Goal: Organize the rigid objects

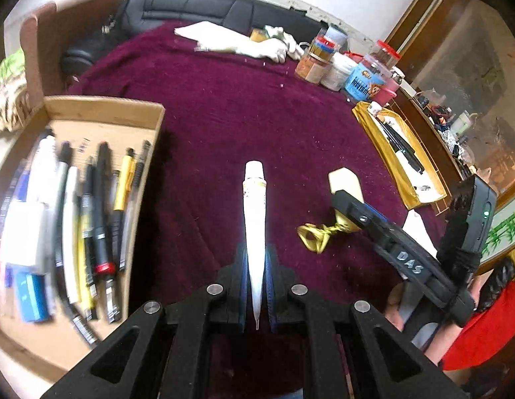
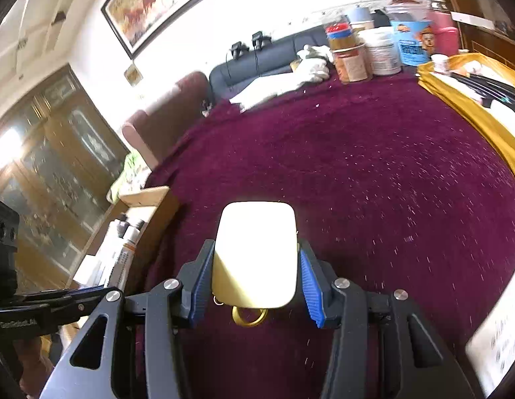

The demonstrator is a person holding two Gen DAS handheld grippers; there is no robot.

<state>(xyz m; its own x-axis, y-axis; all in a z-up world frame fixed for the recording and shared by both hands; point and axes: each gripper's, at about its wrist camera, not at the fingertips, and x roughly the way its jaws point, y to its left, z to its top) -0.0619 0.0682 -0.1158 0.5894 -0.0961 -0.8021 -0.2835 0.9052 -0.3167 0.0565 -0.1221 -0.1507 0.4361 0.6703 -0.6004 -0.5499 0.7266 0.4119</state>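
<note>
Left wrist view: the left claw (image 1: pixel 256 291) pinches a slim white tapered pen (image 1: pixel 255 219) above the maroon cloth surface (image 1: pixel 224 106), right of the half-filled cardboard box of pens (image 1: pixel 124 109); farther right of it, the right claw (image 2: pixel 256 286) grips a gold-and-white flat tag (image 2: pixel 257 249); both await sorting, likely more remains
</note>
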